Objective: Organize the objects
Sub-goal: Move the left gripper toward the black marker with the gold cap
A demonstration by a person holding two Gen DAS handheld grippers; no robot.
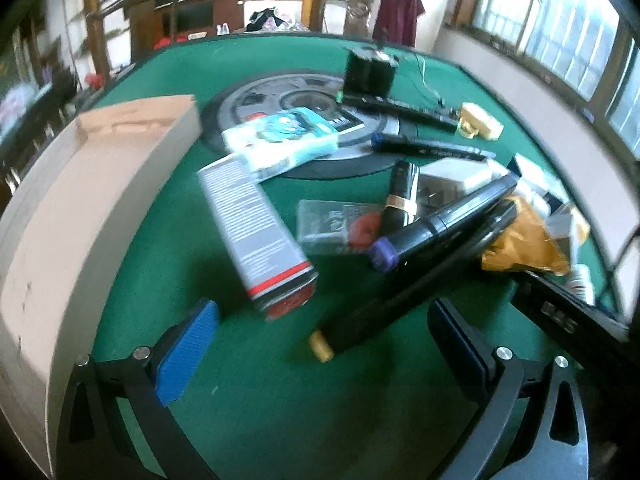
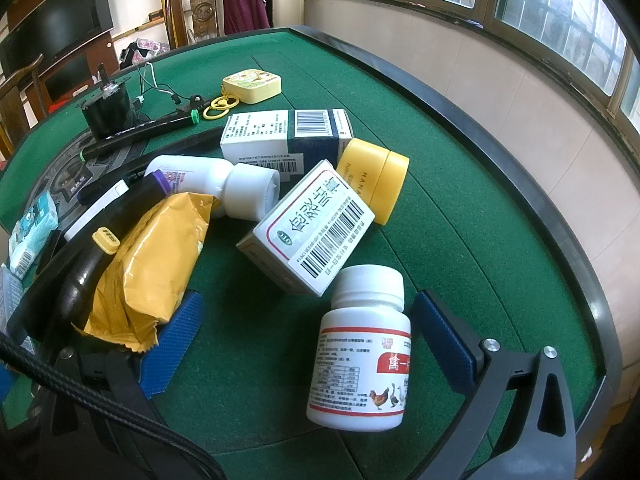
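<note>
Nearby, yellow pouch (image 2: 152,268) against right claw (image 2: 308,344).

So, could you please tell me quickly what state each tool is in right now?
Left tool: open, holding nothing.
Right tool: open, holding nothing; the white pill bottle lies between its pads, ungripped.
</note>
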